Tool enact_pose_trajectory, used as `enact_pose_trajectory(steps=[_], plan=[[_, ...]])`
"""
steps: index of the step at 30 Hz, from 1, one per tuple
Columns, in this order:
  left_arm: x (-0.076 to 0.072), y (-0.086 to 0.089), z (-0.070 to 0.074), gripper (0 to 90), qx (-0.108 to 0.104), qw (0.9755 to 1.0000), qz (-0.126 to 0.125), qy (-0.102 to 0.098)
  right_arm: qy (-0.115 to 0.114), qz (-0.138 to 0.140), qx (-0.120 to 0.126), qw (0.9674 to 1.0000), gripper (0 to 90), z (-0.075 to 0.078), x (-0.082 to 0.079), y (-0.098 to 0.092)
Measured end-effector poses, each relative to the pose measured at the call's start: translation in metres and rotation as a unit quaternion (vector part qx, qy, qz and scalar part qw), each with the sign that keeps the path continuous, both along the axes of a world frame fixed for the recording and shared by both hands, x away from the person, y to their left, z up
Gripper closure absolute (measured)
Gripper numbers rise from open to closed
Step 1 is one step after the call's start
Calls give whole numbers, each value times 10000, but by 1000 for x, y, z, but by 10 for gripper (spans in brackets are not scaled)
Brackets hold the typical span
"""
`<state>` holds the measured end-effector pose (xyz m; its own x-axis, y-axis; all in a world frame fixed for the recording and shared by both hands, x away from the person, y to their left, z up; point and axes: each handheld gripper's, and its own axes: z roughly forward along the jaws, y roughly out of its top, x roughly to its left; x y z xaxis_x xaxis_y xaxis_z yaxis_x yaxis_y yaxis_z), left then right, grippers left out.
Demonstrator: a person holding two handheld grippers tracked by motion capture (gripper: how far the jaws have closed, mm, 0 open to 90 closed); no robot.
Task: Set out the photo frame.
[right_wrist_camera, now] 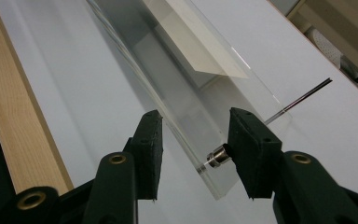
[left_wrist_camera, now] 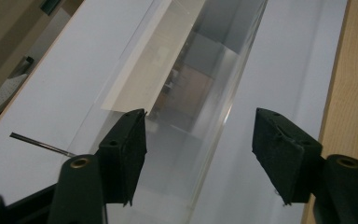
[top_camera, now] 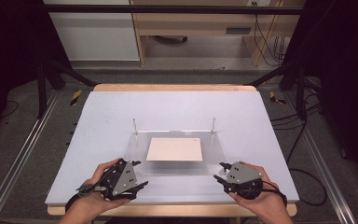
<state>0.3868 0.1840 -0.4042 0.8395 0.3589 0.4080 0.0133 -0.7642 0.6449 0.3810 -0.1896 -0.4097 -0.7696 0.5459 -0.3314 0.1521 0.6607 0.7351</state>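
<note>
- One clear plastic plate [top_camera: 140, 156] lies flat near the middle of the white worktop [top_camera: 98, 121], a little toward the near edge.
- One cream square sheet [top_camera: 175, 149] lies at the middle of the clear plate; whether on it or under it I cannot tell.
- Two thin metal pins [top_camera: 134, 126] stand upright, one at each far corner of the plate.
- Two tongs are in the picture, one in each hand, both at the near edge of the worktop.
- The left tongs [top_camera: 137, 173] sit just beside the plate's near left corner. In the left gripper view the pads [left_wrist_camera: 130, 154] stand wide apart with the plate's near edge running between them, and neither pad presses on it.
- The right tongs [top_camera: 223, 171] sit at the plate's near right corner. In the right gripper view the plate's edge and a small metal stud [right_wrist_camera: 218, 155] lie between the pads [right_wrist_camera: 249, 149]; the right pad is at the stud, the left pad is off the plate, so there is no grip on the plate.
- The plate lies between the two tongs, farther out than both hands.
</note>
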Motion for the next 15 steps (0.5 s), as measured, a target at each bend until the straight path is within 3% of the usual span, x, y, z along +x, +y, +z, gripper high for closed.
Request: enact_pose_trajectory(steps=[4,9,12,15], plan=[[3,-1,-2,416,60,10000,32,-61,90,-12,46,9999,560,6,4,0],[7,1,0,547,82,9992,309,-226,159,-22,45,9999,560,11,7,0],[9,2,1,577,44,9989,403,-257,179,-25,87,9998,560,13,8,-1],[6,-1,5,609,97,9977,513,-426,171,-36,164,9997,559,15,9,-2]])
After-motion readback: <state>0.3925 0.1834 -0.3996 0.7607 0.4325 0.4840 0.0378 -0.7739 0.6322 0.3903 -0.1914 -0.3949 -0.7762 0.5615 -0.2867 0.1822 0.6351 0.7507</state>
